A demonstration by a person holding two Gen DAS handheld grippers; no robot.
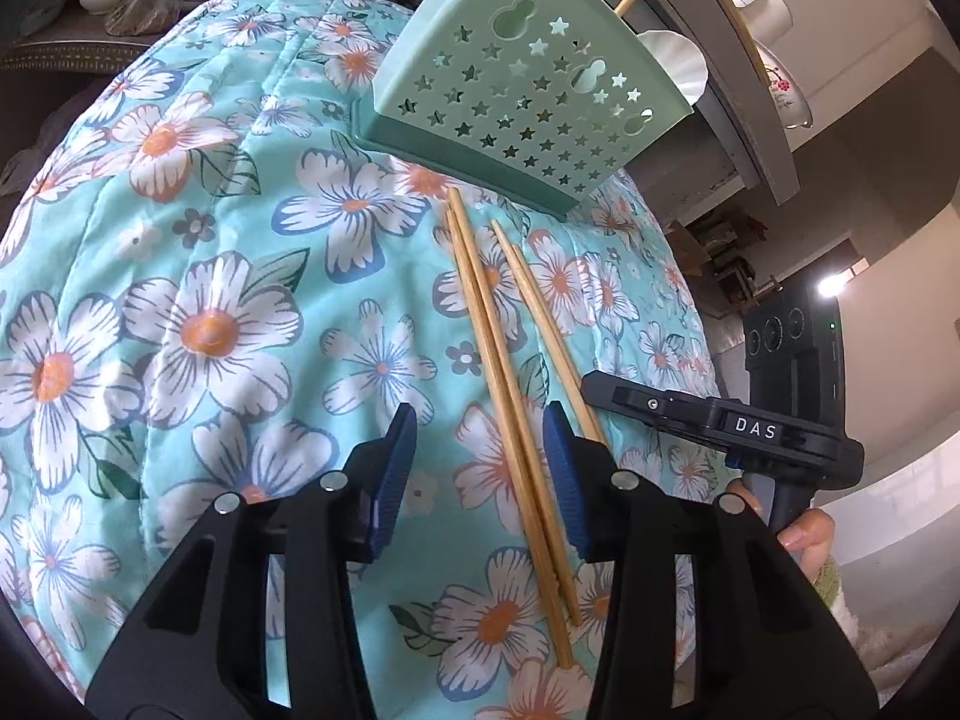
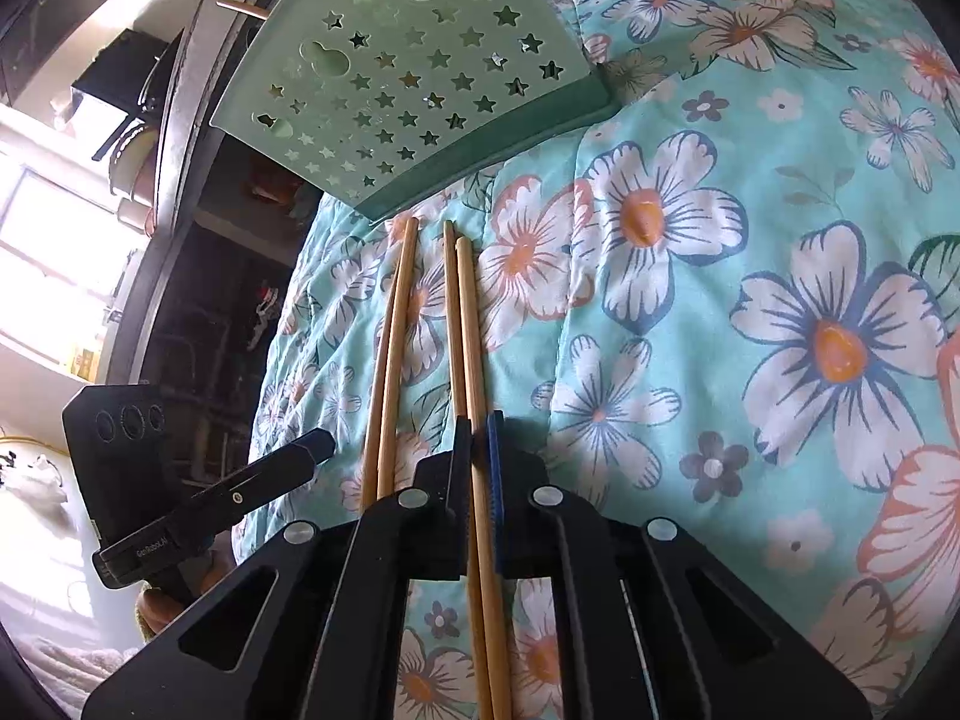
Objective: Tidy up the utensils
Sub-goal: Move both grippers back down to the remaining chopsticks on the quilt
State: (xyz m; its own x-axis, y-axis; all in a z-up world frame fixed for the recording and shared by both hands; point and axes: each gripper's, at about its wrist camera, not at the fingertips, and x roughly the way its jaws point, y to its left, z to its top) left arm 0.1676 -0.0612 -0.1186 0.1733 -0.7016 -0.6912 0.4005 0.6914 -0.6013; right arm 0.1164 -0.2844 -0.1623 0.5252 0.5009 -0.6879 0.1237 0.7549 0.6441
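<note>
I work on the flowered quilt (image 1: 198, 276), the largest thing here, soft and padded, so anything on it can sink a little and roll. At its far edge stands the green utensil holder (image 1: 510, 102) with star holes, and I give all places from this holder. Just in front of its base lie four wooden chopsticks in two pairs, pointing away from it toward me. The left gripper (image 1: 480, 468) hangs over one pair of chopsticks (image 1: 504, 396) with its blue pads spread on both sides, not touching the wood as far as I see. The right gripper (image 2: 479, 468) has its jaws pressed together and pinches the other pair of chopsticks (image 2: 465, 324) at about the middle of their length. I judge these sticks light, stiff and rather smooth, so two held together can scissor or slide. A hold near the middle, across both sticks, keeps them balanced; then the thinner ends may go down into the holder.
</note>
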